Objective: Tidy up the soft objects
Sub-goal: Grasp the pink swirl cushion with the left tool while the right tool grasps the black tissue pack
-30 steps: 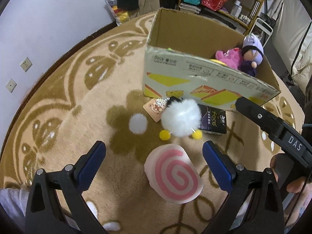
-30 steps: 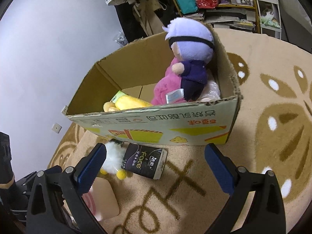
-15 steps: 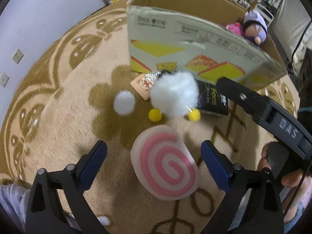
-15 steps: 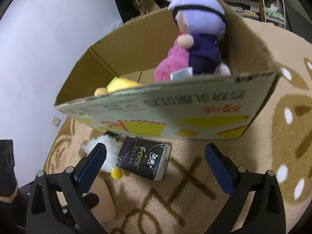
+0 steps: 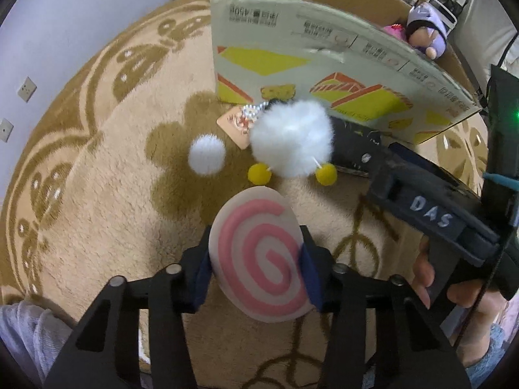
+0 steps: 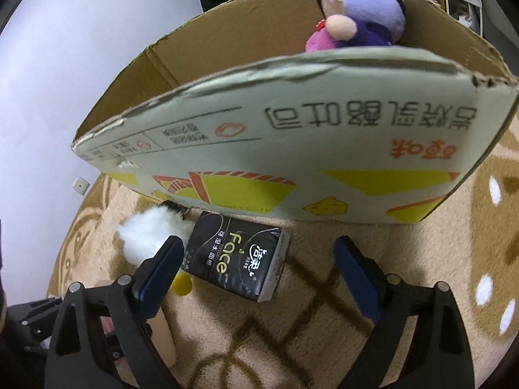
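**Left gripper pinches the swirl cushion near the box**

I use the cardboard box [image 5: 324,55] as my landmark. It stands on the tan rug [image 5: 97,194].

In my left view, a small white pompom [image 5: 207,154] lies on the rug in front of the box, out to the left. Next to it is a small card tag [image 5: 236,123], close to the box wall. Just right of that sits a big white fluffy toy [image 5: 292,142] with two yellow balls for feet, almost touching the box. In front of the fluffy toy, farther from the box, is the pink swirl cushion [image 5: 262,269]. My left gripper [image 5: 256,275] pinches it from both sides with its blue pads. Inside the box, at the far right end, a purple-haired doll [image 5: 426,37] peeks over the wall.

In my right view, the fluffy toy [image 6: 146,236] sits at the left in front of the box [image 6: 292,149]. A black tissue pack [image 6: 236,259] lies right beside it, just in front of the box. My right gripper [image 6: 259,272] hangs over the pack with its fingers spread wide, holding nothing. The doll [image 6: 360,9] sits in the box, up at the right.
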